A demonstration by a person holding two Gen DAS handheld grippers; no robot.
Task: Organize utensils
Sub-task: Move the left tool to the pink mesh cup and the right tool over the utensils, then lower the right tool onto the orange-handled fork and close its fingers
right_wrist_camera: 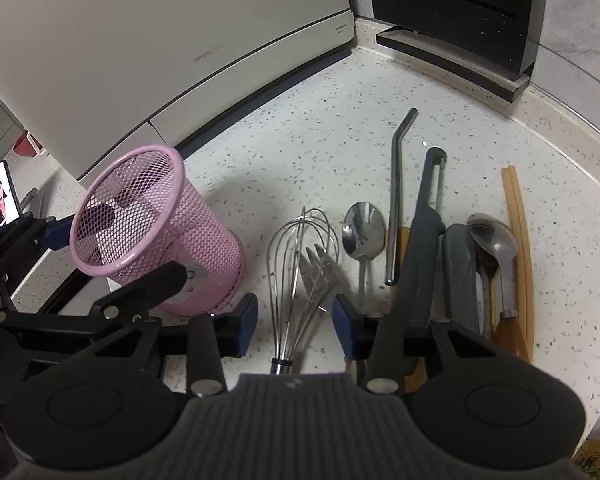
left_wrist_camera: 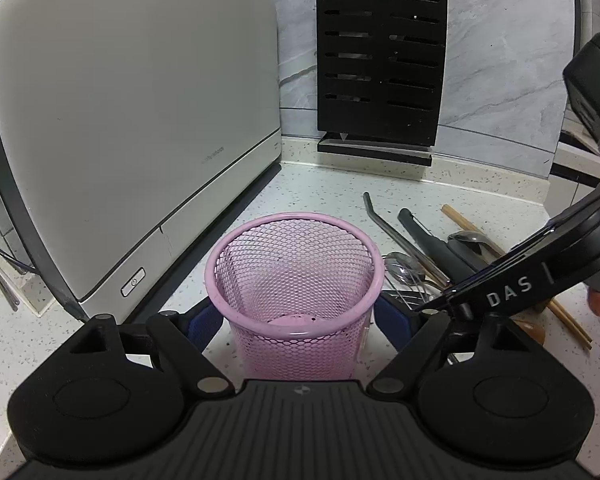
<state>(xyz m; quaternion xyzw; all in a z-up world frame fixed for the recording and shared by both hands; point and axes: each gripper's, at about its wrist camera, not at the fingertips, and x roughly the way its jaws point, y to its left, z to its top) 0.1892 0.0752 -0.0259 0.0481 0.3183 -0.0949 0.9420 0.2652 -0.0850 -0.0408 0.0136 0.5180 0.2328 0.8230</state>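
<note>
- Left wrist view: a large white appliance (left_wrist_camera: 132,128) fills the left side, its lower edge running close beside the pink mesh cup (left_wrist_camera: 294,280), so there is little room to shift the cup that way.
- Left claw (left_wrist_camera: 296,320) sits with its blue pads on either side of the cup; whether they press it, I cannot tell. The cup looks empty.
- Right wrist view: the right claw (right_wrist_camera: 296,322) is spread wide and holds nothing, low over a wire whisk (right_wrist_camera: 298,280) and a fork (right_wrist_camera: 318,276) lying across it.
- Further right lie a spoon (right_wrist_camera: 362,236), a bent metal straw (right_wrist_camera: 398,200), a dark peeler (right_wrist_camera: 424,236) and chopsticks (right_wrist_camera: 518,240), tightly packed on the speckled bench (right_wrist_camera: 320,140).
- Risk: closing on the whisk may snag the fork too.
- Risk: a long whisk could tip the light cup.
- Open bench lies behind the utensils, up to the black knife block (right_wrist_camera: 456,12).
</note>
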